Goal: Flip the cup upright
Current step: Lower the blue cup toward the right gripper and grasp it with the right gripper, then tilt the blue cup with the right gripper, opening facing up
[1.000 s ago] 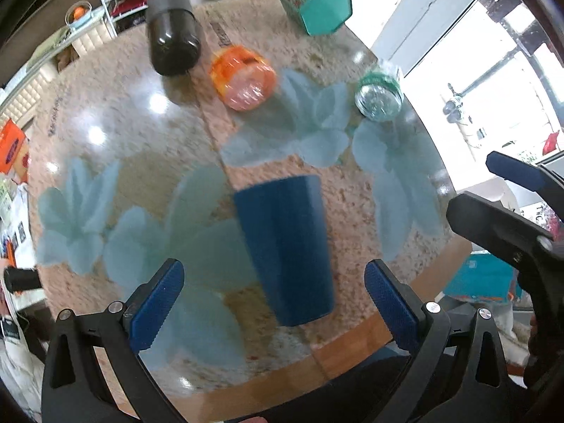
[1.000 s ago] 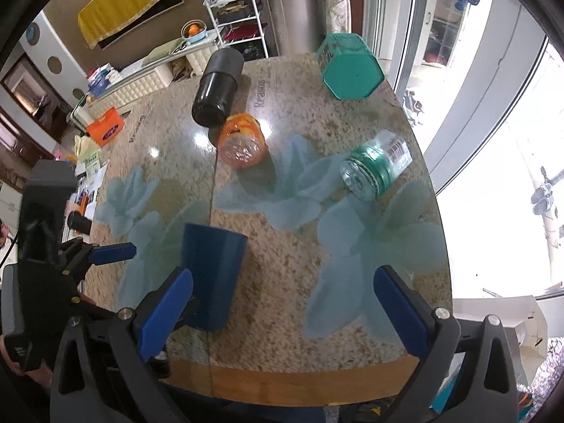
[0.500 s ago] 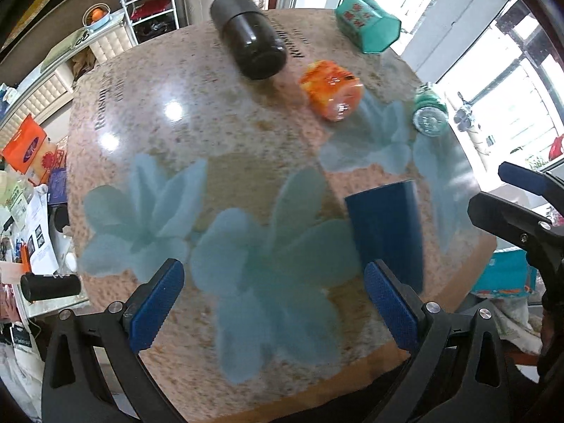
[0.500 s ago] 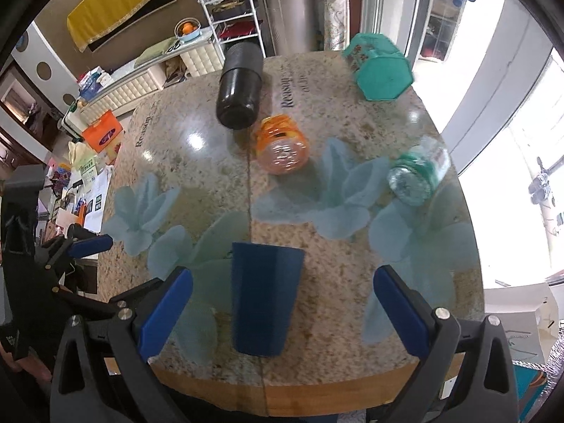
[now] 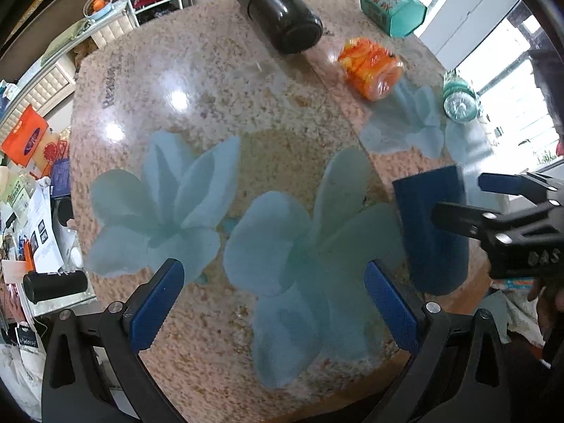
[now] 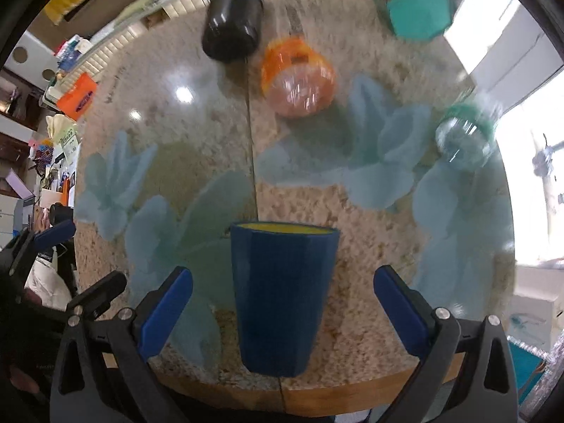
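A dark blue cup point(image 6: 282, 299) with a yellow inside lies on its side near the front edge of the round stone table point(image 6: 197, 130), its mouth pointing away from me. My right gripper point(image 6: 282, 313) is open, with its blue pads on either side of the cup and not touching it. In the left wrist view the cup point(image 5: 433, 232) is at the right, with the right gripper's fingers point(image 5: 507, 208) around it. My left gripper point(image 5: 271, 306) is open and empty over the table's flower pattern, left of the cup.
A black cylinder point(image 6: 232, 31), an orange jar point(image 6: 299, 77), a clear bottle with a green label point(image 6: 465, 134) and a teal box point(image 6: 412, 7) lie across the far half of the table. The table's wooden rim point(image 6: 317, 398) is just below the cup.
The right gripper has moved in toward the cup, which is now centred between its pads. The left gripper has swung left, so the cup sits further right in its view.
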